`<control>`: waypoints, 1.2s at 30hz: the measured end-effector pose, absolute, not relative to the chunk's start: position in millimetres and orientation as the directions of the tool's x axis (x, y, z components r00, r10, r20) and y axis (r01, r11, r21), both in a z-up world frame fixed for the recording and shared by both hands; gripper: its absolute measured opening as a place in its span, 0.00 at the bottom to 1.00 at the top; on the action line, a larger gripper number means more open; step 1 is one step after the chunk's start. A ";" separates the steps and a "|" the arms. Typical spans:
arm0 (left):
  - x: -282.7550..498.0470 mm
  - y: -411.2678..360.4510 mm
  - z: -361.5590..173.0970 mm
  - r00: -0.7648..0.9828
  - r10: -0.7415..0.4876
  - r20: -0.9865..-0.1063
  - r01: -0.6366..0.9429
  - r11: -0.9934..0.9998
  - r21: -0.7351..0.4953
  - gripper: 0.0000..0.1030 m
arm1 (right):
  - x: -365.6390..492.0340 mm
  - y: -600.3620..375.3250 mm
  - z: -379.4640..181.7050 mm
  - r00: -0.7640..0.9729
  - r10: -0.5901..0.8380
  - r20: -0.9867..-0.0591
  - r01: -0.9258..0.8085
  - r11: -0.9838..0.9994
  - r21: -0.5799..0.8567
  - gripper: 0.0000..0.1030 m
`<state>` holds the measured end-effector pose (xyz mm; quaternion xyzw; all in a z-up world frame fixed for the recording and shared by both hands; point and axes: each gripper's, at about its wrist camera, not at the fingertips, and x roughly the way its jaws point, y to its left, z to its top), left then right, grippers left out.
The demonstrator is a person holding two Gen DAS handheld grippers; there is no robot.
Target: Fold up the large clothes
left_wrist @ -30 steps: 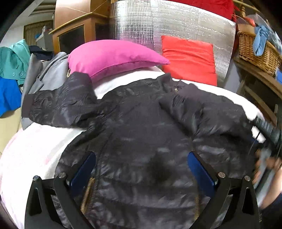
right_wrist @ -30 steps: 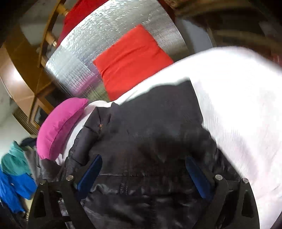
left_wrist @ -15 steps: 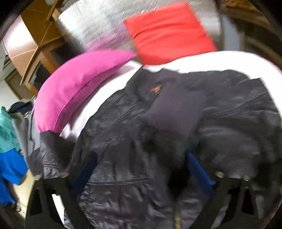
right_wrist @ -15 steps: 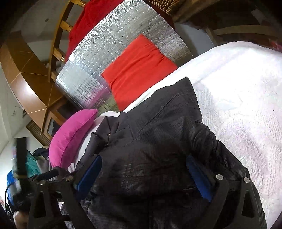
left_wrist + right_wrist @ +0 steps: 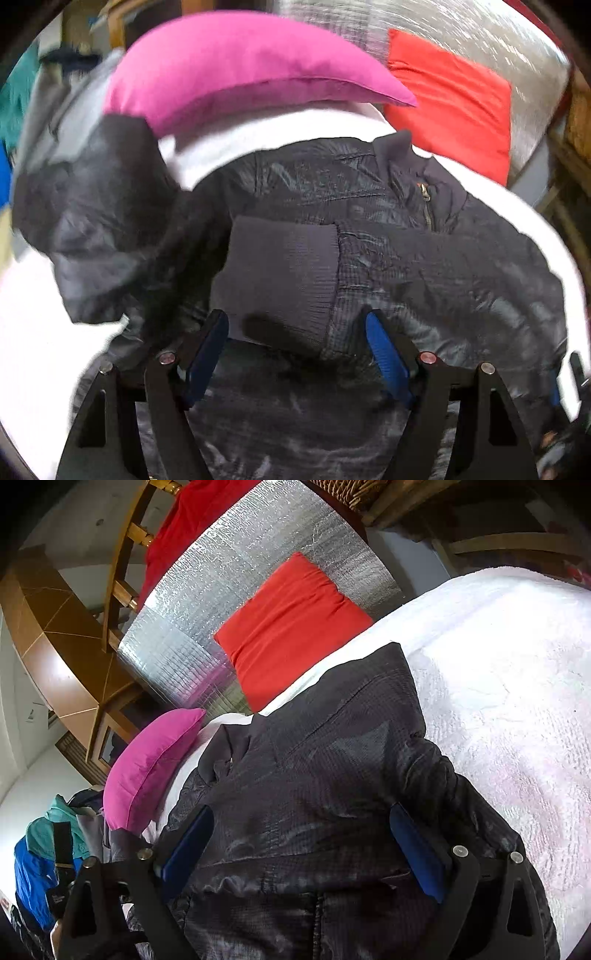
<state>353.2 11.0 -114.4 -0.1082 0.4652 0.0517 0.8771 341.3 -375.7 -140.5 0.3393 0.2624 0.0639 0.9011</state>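
Note:
A black quilted jacket [image 5: 424,280] lies front up on the white bed cover [image 5: 33,362], collar toward the pillows. One sleeve is folded across the chest, and its ribbed cuff [image 5: 284,273] lies between the blue pads of my left gripper [image 5: 297,332]. That gripper's jaws are closing, and the pads do not press on the cuff. The other sleeve [image 5: 92,221] is spread out to the left. In the right wrist view my right gripper [image 5: 299,834] hangs open over the jacket [image 5: 332,757], near its right side.
A pink pillow [image 5: 240,62] and a red cushion [image 5: 454,110] lean at the bed's head against a silver foil panel [image 5: 207,627]. Teal, blue and grey clothes [image 5: 40,853] are piled at the left. Bare white cover [image 5: 509,701] lies right of the jacket. Wooden furniture stands behind.
My left gripper has swung across and down to the folded sleeve's cuff, and its jaws have narrowed. The right gripper has hardly moved.

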 end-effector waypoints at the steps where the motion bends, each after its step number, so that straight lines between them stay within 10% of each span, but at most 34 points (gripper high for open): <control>1: 353.0 16.5 -117.0 0.558 -0.045 -0.829 -0.209 0.959 -0.193 0.78 | 341.5 -375.5 -140.1 0.854 0.293 -0.430 0.063 0.762 0.644 0.95; 9: 358.4 46.9 -137.0 0.542 -0.221 -0.811 -0.322 0.836 -0.444 0.75 | 342.4 -374.7 -140.2 0.854 0.290 -0.432 0.063 0.767 0.639 0.95; 11: 362.1 48.9 -135.9 0.546 -0.221 -0.808 -0.330 0.830 -0.449 0.15 | 342.7 -374.1 -140.2 0.853 0.290 -0.434 0.063 0.769 0.637 0.95; 14: 363.2 49.6 -123.4 0.557 -0.175 -0.812 -0.320 0.857 -0.404 0.11 | 342.5 -374.5 -140.0 0.853 0.291 -0.432 0.062 0.767 0.639 0.95; 21: 352.6 37.4 -116.8 0.611 -0.098 -0.786 -0.241 0.922 -0.303 0.17 | 342.0 -375.1 -141.0 0.853 0.294 -0.432 0.060 0.766 0.640 0.95; 25: 351.8 62.2 -133.0 0.568 -0.118 -0.815 -0.343 0.866 -0.364 0.77 | 342.6 -374.4 -140.6 0.851 0.290 -0.437 0.062 0.771 0.634 0.96; 29: 354.6 66.4 -134.6 0.598 -0.122 -0.792 -0.350 0.849 -0.395 0.76 | 343.4 -373.1 -139.6 0.851 0.289 -0.439 0.062 0.774 0.630 0.96; 30: 358.1 66.0 -136.1 0.596 -0.129 -0.792 -0.347 0.849 -0.399 0.71 | 343.5 -373.2 -139.4 0.851 0.288 -0.440 0.063 0.775 0.629 0.96; 31: 362.4 65.1 -137.6 0.590 -0.122 -0.798 -0.346 0.855 -0.386 0.27 | 343.6 -373.2 -139.6 0.850 0.288 -0.440 0.063 0.775 0.629 0.96; 32: 366.2 65.4 -138.5 0.567 -0.119 -0.815 -0.347 0.863 -0.368 0.17 | 343.6 -373.0 -139.5 0.850 0.288 -0.441 0.063 0.776 0.628 0.96; 36: 357.3 59.2 -113.1 0.646 -0.062 -0.761 -0.301 0.896 -0.328 0.15 | 344.5 -372.2 -139.4 0.848 0.291 -0.442 0.060 0.777 0.627 0.96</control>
